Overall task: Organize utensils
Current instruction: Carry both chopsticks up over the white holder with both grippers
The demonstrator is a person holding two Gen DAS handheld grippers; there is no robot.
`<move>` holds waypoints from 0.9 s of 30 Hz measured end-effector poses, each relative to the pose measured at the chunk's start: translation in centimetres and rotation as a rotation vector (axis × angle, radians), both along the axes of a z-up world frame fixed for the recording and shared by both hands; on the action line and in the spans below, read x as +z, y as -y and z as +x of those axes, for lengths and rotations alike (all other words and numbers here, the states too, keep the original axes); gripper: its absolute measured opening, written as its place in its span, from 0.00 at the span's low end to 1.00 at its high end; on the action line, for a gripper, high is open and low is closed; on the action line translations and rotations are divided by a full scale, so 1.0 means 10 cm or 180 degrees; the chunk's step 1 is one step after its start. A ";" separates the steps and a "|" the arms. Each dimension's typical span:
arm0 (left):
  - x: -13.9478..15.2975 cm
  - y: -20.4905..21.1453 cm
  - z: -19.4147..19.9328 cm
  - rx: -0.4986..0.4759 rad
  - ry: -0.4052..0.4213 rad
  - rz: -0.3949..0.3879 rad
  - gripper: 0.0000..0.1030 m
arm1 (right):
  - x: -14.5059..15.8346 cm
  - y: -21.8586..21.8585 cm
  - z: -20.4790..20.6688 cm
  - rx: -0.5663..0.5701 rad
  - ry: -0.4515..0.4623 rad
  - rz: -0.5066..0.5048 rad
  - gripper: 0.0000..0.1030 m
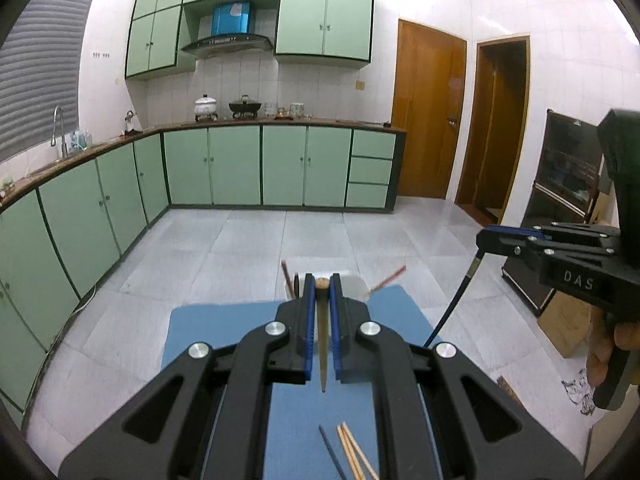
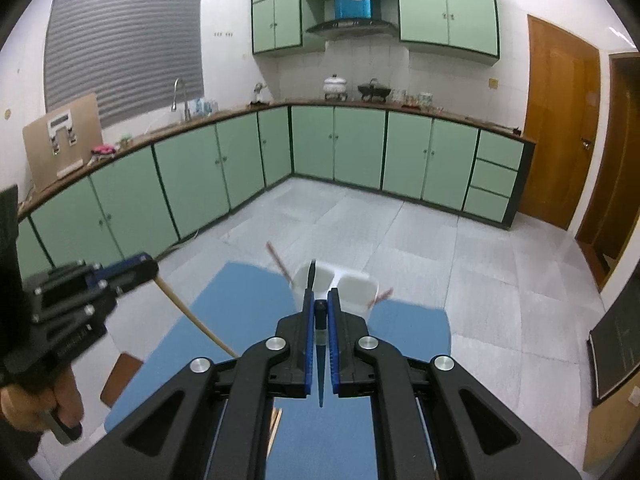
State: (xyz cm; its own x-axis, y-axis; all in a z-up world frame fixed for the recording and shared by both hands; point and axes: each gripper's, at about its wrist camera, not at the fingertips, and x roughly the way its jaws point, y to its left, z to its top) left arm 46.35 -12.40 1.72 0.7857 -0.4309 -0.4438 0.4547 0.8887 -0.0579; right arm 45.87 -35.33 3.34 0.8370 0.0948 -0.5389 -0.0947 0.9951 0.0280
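Both grippers closed on chopsticks above the blue worktop.

The left gripper point(image 1: 322, 286) had its blue-padded fingers point(image 1: 308, 320) drawn narrow, clamping a pale wooden chopstick point(image 1: 323, 344) that ran back toward the camera. The right gripper point(image 2: 320, 300) likewise pinched a dark blue-black chopstick point(image 2: 321, 364). Both pointed slightly downward, raised over the blue mat-covered worktop point(image 1: 208, 328), each held in a person's hand point(image 2: 36, 404). Just beyond the fingertips stood a white two-compartment plastic holder point(image 2: 352, 284) with reddish chopsticks point(image 2: 278, 260) in it. More loose chopsticks point(image 1: 352, 452) lay on the worktop below the left gripper.
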 end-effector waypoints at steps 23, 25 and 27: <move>-0.17 0.70 1.49 0.0221 0.0035 0.0034 0.06 | -0.15 0.42 1.60 -0.0361 0.0216 0.0072 0.06; -0.29 0.71 1.59 0.0223 -0.0017 0.0070 0.06 | -0.29 0.45 1.69 -0.0365 0.0158 0.0103 0.06; -0.37 0.71 1.65 0.0234 -0.0044 0.0096 0.06 | -0.42 0.46 1.77 -0.0368 0.0103 0.0116 0.06</move>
